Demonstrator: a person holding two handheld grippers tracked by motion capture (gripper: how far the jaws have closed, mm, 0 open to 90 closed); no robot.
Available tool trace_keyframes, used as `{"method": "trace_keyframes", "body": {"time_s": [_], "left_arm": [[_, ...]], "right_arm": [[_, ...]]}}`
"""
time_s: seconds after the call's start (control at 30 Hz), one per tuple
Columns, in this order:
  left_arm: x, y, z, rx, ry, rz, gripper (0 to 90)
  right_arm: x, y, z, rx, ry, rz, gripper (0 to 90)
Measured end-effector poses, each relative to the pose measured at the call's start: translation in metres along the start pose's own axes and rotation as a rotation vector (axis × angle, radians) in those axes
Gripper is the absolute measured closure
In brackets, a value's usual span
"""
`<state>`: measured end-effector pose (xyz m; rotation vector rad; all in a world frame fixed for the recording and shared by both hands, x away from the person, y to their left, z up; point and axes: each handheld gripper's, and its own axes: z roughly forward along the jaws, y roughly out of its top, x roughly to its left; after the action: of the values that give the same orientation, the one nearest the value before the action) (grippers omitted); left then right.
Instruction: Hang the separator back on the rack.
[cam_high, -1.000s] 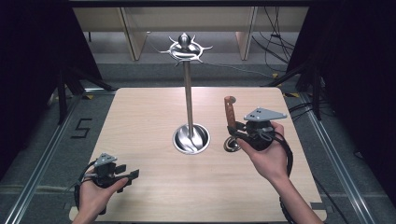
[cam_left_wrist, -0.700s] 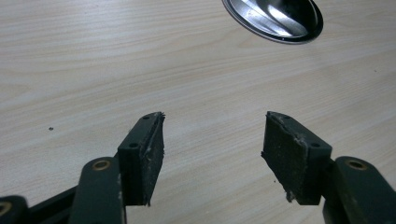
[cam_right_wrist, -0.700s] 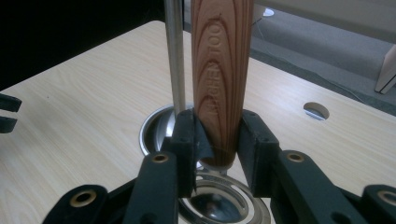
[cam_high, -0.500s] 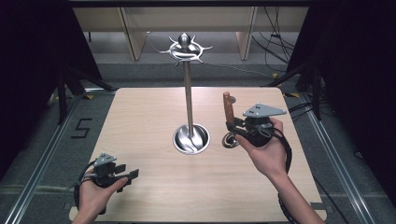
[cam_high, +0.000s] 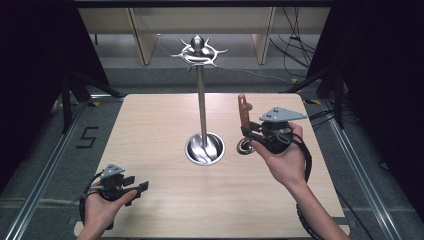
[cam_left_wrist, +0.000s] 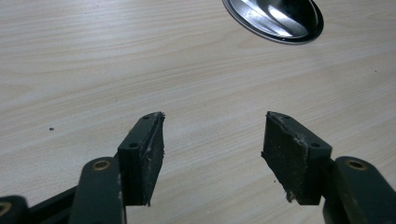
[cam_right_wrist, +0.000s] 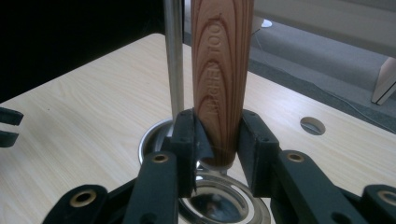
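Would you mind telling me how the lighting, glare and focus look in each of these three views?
High view: the table is evenly lit, the surroundings fall to black, and the stand's base glints. Left gripper view: sharp wood grain, with bright streaks on the base. Right gripper view: the wooden handle is crisp between the right gripper pads, the floor behind is soft, and the left side is dark.

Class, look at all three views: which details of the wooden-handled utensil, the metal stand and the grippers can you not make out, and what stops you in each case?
- Wooden-handled utensil: top cut off by the right gripper view's edge; the right gripper partly hides its metal head.
- Metal stand: the hooks on top are too small in the high view to tell their shape.
- Left gripper: the high view doesn't settle the jaw gap.
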<state>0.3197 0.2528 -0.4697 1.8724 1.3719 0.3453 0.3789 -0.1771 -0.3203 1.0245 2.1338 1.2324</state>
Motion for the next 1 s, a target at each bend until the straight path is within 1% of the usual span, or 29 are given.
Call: {"method": "trace_keyframes", "body": {"time_s": [0.03, 0.1, 0.13, 0.17, 0.2, 0.23, 0.3, 0.37, 0.43, 0.47, 0.5, 0.53, 0.57, 0.6, 0.63, 0.7, 0.73, 0.77, 0.8, 0.83, 0.87, 0.93, 0.97, 1.0], "left_arm": [[0.0, 0.0, 0.0, 0.0, 0.002, 0.001, 37.6], [0.0, 0.0, 0.0, 0.0, 0.001, -0.001, 37.6], [0.0, 0.0, 0.0, 0.0, 0.0, -0.001, 37.6], [0.0, 0.0, 0.0, 0.0, 0.0, -0.001, 37.6], [0.0, 0.0, 0.0, -0.001, 0.005, 0.002, 37.6], [0.0, 0.0, 0.0, -0.001, 0.004, 0.003, 37.6], [0.0, 0.0, 0.0, -0.001, 0.005, 0.003, 37.6], [0.0, 0.0, 0.0, 0.0, 0.002, 0.001, 37.6], [0.0, 0.0, 0.0, 0.0, 0.001, -0.002, 37.6], [0.0, 0.0, -0.001, -0.002, 0.005, 0.003, 37.6], [0.0, 0.0, -0.001, -0.002, 0.005, 0.003, 37.6], [0.0, 0.0, -0.001, -0.003, 0.004, 0.003, 37.6], [0.0, 0.0, -0.001, -0.003, 0.005, 0.004, 37.6], [0.0, 0.0, -0.001, -0.003, 0.005, 0.003, 37.6], [0.0, 0.0, -0.001, -0.003, 0.004, 0.003, 37.6], [0.0, 0.0, -0.001, -0.003, 0.004, 0.003, 37.6], [0.0, 0.0, -0.001, -0.006, 0.005, 0.001, 37.6], [0.0, 0.0, -0.001, -0.004, 0.004, 0.003, 37.6], [0.0, 0.0, -0.001, -0.004, 0.004, 0.003, 37.6], [0.0, 0.0, -0.001, -0.005, 0.005, 0.002, 37.6], [0.0, 0.0, -0.001, -0.005, 0.006, -0.001, 37.6], [0.0, 0.0, -0.001, -0.005, 0.007, 0.0, 37.6], [0.0, 0.0, -0.001, -0.006, 0.006, 0.0, 37.6], [0.0, 0.0, -0.001, -0.006, 0.006, 0.0, 37.6]], "right_arm": [[0.0, 0.001, 0.0, 0.005, 0.006, 0.011, 70.3], [0.0, 0.003, -0.001, 0.005, 0.005, 0.006, 70.3], [-0.002, 0.005, 0.0, -0.012, -0.004, -0.021, 70.3], [-0.002, 0.005, 0.0, -0.012, -0.004, -0.021, 70.3], [0.0, 0.005, 0.0, -0.009, 0.001, 0.006, 70.3], [-0.001, 0.007, -0.001, -0.001, 0.003, -0.008, 70.2], [0.0, 0.01, -0.001, -0.005, 0.002, 0.004, 70.3], [-0.001, 0.012, 0.0, -0.018, 0.006, -0.01, 70.3], [0.0, 0.013, -0.001, -0.016, 0.003, -0.001, 70.2], [0.0, 0.015, 0.001, -0.041, -0.005, -0.012, 70.3], [0.0, 0.015, 0.001, -0.041, -0.005, -0.012, 70.3], [0.0, 0.018, -0.001, -0.024, 0.009, -0.016, 70.3], [0.0, 0.018, -0.001, -0.024, 0.009, -0.016, 70.3], [0.001, 0.019, -0.001, -0.029, 0.003, -0.005, 70.3], [0.001, 0.021, -0.001, -0.027, 0.006, -0.016, 70.3], [0.002, 0.023, 0.0, -0.03, 0.008, -0.008, 70.3], [0.002, 0.024, 0.001, -0.046, 0.001, -0.01, 70.2], [0.002, 0.025, 0.001, -0.051, 0.001, -0.019, 70.3], [0.002, 0.025, 0.001, -0.051, 0.001, -0.019, 70.3], [0.001, 0.026, 0.0, -0.038, 0.009, -0.018, 70.3], [0.002, 0.027, 0.002, -0.057, 0.002, -0.012, 70.3], [0.002, 0.028, 0.003, -0.059, 0.004, -0.017, 70.3], [0.002, 0.03, 0.002, -0.036, 0.015, -0.01, 70.3], [0.002, 0.03, 0.002, -0.036, 0.015, -0.01, 70.3]]}}
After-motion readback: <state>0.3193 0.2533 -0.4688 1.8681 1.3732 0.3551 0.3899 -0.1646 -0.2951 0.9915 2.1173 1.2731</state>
